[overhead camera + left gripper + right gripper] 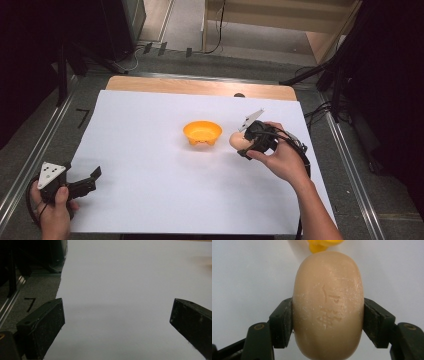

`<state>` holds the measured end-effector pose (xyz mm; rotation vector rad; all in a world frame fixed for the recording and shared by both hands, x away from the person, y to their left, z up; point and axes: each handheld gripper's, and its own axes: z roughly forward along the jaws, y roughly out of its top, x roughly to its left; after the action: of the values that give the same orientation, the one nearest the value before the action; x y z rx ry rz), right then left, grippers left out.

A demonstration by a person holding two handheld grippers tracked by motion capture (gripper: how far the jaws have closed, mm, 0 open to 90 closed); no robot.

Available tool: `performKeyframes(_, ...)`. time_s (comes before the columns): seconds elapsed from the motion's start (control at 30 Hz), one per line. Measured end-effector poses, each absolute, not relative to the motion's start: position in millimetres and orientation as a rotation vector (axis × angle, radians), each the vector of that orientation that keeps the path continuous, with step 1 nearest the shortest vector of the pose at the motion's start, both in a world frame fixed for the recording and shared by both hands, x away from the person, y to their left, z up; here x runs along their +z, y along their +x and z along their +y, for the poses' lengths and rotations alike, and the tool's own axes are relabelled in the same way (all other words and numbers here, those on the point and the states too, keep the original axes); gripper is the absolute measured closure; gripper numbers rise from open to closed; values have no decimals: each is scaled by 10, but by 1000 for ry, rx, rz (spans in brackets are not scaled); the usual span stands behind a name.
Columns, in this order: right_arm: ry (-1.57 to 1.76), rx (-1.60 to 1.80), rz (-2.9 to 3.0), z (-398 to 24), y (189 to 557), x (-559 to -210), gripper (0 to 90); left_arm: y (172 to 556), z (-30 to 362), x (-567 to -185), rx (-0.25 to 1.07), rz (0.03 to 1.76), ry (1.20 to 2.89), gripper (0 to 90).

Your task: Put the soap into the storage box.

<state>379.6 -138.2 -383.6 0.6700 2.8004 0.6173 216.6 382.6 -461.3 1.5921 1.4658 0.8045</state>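
Item, far left: your left gripper (85,182), held low at the near left corner of the white sheet (150,200), jaws spread wide with nothing between them; in the left gripper view the two black pads (42,325) frame bare paper, which suggests this hand is parked out of the way rather than working. Item, beneath everything: the white sheet, laid over a wooden table (200,86) whose far edge shows beyond it, likely there to give a plain working surface. Item, centre: an orange bowl (202,132), upright on small feet, empty as far as the high view shows, the probable destination. Item, just right of the bowl: a tan, rounded bar of soap (238,141), not in the bowl but held beside it, near its right rim. Item, right: your right gripper (250,142), jaws clamped on the soap across its middle; the right gripper view shows each pad (283,322) pressed flat against a side of the bar (328,305), a sensible hold for a smooth, slippery shape, with the bowl's orange foot (319,246) just ahead.
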Motion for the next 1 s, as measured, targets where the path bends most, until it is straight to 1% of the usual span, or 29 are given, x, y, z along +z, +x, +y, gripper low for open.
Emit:
performKeyframes(0.1, 597, 629, 2812, -1322, 3832, -3792, 331, 2166, 3828, -4612, 803, 1466, 1593, 5)
performKeyframes(0.37, 539, 646, 2812, -1190, 3929, -3697, 331, 2165, 3828, -4613, 801, 1465, 1590, 5)
performKeyframes(1.0, 380, 658, 2837, -897, 4093, -3585, 331, 2167, 3829, -4613, 799, 1463, 1593, 5)
